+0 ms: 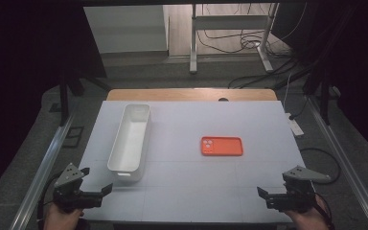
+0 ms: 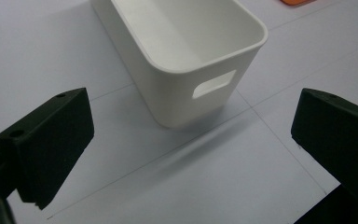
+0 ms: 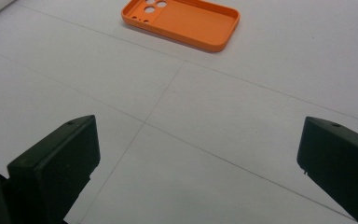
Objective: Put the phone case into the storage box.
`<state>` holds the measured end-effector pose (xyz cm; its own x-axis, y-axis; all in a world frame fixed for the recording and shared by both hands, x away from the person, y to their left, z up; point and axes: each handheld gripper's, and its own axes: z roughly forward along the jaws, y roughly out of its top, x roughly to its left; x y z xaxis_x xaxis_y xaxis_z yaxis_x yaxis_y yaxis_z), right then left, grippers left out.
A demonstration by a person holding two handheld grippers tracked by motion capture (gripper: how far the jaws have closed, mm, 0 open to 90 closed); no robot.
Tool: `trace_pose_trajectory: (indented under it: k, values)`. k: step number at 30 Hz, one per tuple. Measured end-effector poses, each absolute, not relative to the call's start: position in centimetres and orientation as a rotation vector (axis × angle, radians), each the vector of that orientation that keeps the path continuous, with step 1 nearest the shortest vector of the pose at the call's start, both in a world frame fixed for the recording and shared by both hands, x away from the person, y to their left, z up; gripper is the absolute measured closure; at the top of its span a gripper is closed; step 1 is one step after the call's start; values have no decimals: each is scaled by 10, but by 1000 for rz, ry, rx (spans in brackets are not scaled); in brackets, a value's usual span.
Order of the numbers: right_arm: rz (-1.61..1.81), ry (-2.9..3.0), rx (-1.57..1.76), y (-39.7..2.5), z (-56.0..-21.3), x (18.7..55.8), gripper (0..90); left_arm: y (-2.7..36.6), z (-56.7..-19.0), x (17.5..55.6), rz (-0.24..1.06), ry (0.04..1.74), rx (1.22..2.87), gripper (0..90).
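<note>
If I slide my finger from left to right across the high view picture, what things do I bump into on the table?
Left claw → white bin → orange phone case → right claw.

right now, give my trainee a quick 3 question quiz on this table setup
1. True or false: the orange phone case lies inside the white bin.
2. Which gripper is nearer the bin: A) left gripper B) right gripper?
3. Fill in: both grippers' jaws stand ____.

Key: 1 false, the case lies on the table, apart from the bin; 2 A; 3 open.
</note>
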<state>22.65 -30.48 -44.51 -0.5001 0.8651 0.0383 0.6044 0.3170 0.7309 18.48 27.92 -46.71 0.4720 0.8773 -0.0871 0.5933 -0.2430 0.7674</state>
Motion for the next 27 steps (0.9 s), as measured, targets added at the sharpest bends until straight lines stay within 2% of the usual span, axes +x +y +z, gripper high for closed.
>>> trace_pose_trajectory:
  k: [27]
  values:
    - [992, 2278, 1314, -303, -446, 231, 0, 280, -467, 184, 443, 1204, 1961, 0]
